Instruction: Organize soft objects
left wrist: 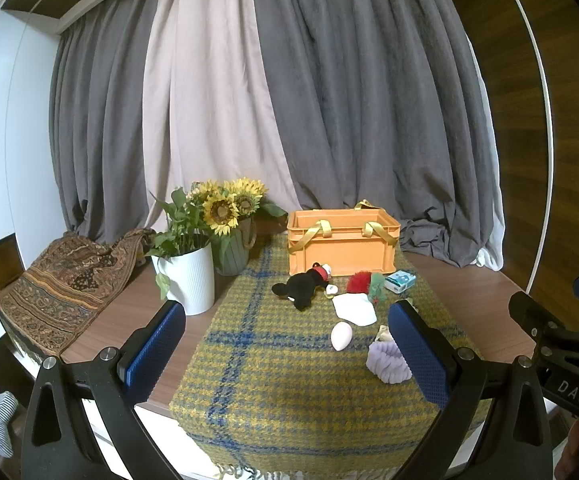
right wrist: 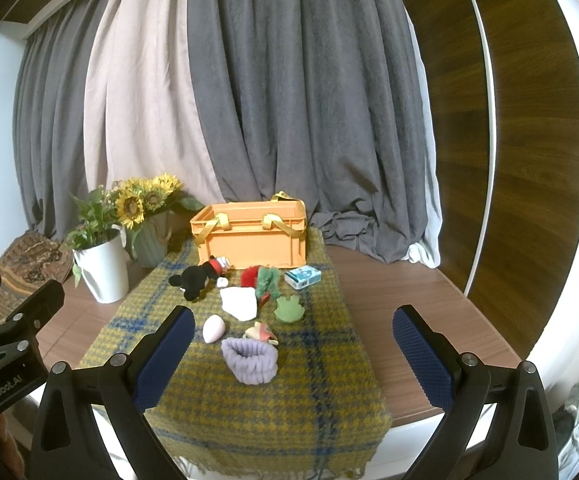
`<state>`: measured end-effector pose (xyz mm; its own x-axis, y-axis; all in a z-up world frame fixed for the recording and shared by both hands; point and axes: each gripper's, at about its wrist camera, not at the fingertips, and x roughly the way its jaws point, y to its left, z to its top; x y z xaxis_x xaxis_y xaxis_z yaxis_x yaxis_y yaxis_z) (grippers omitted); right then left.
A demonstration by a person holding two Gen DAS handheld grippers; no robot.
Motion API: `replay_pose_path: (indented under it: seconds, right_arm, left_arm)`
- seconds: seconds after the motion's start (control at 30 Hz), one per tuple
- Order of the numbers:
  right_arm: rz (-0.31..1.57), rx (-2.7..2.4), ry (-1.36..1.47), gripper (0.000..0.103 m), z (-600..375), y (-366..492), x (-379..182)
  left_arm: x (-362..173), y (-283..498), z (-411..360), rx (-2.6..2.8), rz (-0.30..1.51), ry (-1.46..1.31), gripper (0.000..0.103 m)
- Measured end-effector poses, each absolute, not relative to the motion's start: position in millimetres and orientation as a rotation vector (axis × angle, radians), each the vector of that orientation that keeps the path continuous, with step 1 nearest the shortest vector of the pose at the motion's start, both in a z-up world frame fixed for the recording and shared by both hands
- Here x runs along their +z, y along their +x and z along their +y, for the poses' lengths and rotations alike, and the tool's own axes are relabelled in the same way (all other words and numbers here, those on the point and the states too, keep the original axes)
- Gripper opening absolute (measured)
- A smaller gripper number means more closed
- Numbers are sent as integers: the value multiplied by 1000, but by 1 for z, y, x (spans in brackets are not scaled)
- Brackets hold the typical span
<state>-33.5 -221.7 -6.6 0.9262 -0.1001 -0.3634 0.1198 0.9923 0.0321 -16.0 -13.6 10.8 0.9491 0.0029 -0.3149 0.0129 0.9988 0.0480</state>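
Soft items lie on a yellow-and-blue plaid cloth in front of an orange crate with yellow handles: a black mouse plush, a red-and-green plush, a white cloth piece, a green frog, a pink egg shape, a lilac knitted band and a small blue tissue pack. My left gripper is open and empty, short of the items. My right gripper is open and empty, with the lilac band between its fingers' lines but farther off.
A white pot with a plant and a green vase of sunflowers stand left of the crate. A patterned brown cloth lies at the far left. Grey and beige curtains hang behind. Bare wooden tabletop shows to the right.
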Motion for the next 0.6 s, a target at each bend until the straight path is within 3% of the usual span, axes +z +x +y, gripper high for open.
replay_pose_path:
  seconds: [0.6]
  right_arm:
    - [409,-93,55,101,-213,-22,-18]
  left_arm:
    - [-6,-7,-11,-47,357,83,103]
